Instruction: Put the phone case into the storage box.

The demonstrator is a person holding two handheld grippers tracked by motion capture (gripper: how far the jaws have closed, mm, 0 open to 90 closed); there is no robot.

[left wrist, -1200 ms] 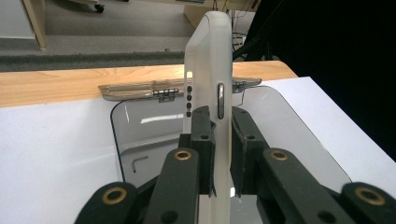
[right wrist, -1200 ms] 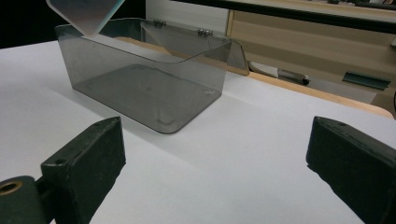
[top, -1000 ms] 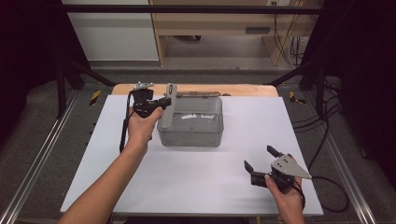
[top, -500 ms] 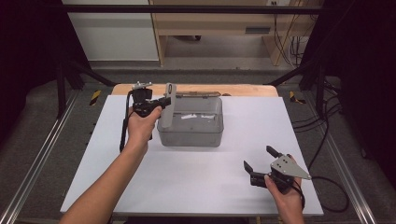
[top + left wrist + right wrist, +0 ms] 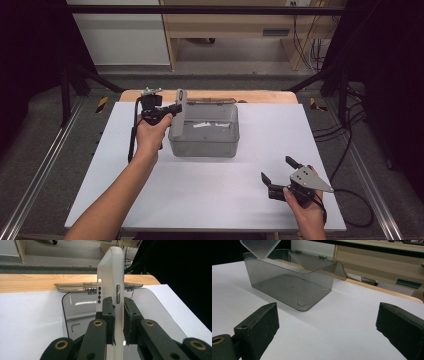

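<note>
Left claw (image 5: 117, 315) is clenched on a frosted white phone case (image 5: 111, 277), which stands upright on edge between its pads, over the left rim of the smoky clear plastic box (image 5: 204, 137). That box is the landmark: it sits open on the white bench (image 5: 260, 200), its hinged lid (image 5: 75, 287) folded back flat behind it toward the wooden edge strip (image 5: 260, 96). A small hex key (image 5: 74, 327) lies on the box floor, below the case. Nearest to the person, well to the right of the box and in front of it, the right claw (image 5: 281, 170) hovers just over the bench, released, jaws spread wide with nothing between them. Bare white bench lies between this claw and the box. Beyond the box, past the wooden strip, stand a grey floor and light wooden furniture (image 5: 225, 25).
</note>
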